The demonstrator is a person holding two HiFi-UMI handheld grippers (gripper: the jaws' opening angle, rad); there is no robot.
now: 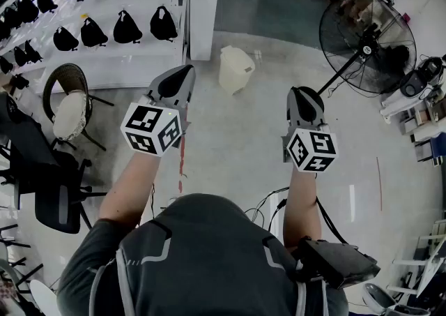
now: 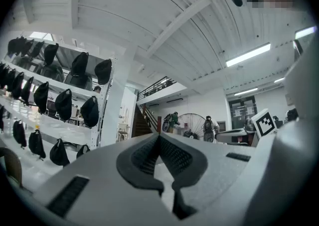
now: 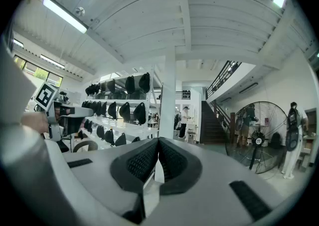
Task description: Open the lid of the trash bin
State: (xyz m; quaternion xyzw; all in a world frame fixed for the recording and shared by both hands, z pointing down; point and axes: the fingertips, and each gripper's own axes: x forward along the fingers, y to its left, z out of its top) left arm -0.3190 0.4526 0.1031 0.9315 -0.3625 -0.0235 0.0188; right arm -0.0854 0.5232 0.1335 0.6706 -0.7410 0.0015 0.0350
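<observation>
**Cream bin (image 1: 233, 77) not yet reached, lid (image 1: 237, 56) down**

The approach is judged to be the step in hand: nothing has been touched, and the lid is seen lying flat on the bin. The bin stands on the grey floor (image 1: 237, 147) ahead of the person, near the foot of a white pillar (image 1: 204, 8), with shelves (image 1: 104, 1) of black bags to its left and a large fan (image 1: 367, 44) well off to its right.

Both tools are held up in front of the body. The left gripper (image 1: 182, 72) is seen in its own view with the jaws brought together at the tips and nothing between them; the right gripper (image 1: 304, 93) is likewise closed and empty. In the head view the bin lies between the two, nearer the left one, but well apart from both and lower down.

For the next move, the gap to the bin must be closed and one gripper lowered to the lid's edge. Whether the lid is to be lifted by a pinch or pushed from under its rim cannot be judged from here, as no hinge or handle can be made out.
</observation>
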